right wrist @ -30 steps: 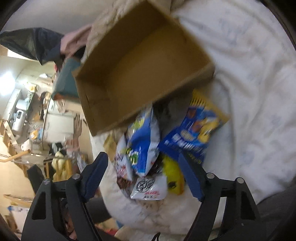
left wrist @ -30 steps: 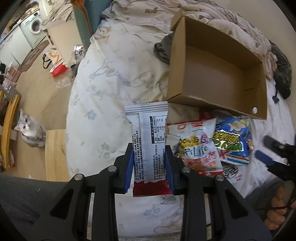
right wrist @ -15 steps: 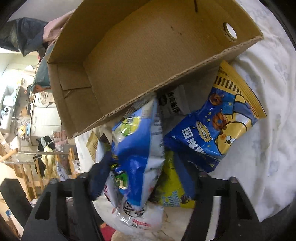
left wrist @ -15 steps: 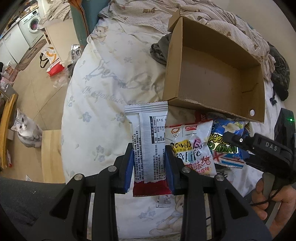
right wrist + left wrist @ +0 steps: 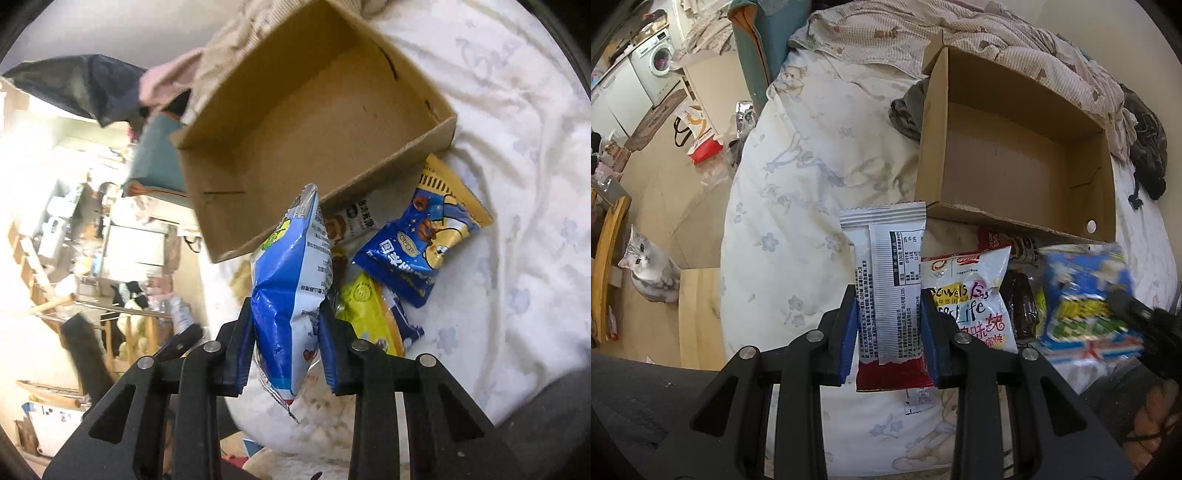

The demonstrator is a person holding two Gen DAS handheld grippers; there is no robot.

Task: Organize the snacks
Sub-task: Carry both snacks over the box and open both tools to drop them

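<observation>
My left gripper point(image 5: 888, 325) is shut on a white and red snack packet point(image 5: 888, 280), held above the bed just left of the open cardboard box point(image 5: 1015, 162). My right gripper point(image 5: 286, 350) is shut on a blue and white chip bag point(image 5: 290, 291), lifted above the snack pile in front of the box point(image 5: 314, 129); the bag shows blurred in the left wrist view point(image 5: 1086, 306). A white chip bag point(image 5: 971, 291) lies on the bed, along with a dark blue packet point(image 5: 421, 243) and a yellow packet point(image 5: 365, 310).
The bed has a white floral sheet point(image 5: 798, 177) and a rumpled quilt point(image 5: 960, 26) behind the box. Dark clothes point(image 5: 1145, 147) lie at the right. A grey and white cat point(image 5: 650, 266) sits on the floor to the left, next to a wooden stool point(image 5: 698, 314).
My right gripper has shut on the blue and white chip bag and lifted it off the pile. My left gripper still holds its packet and has barely moved.
</observation>
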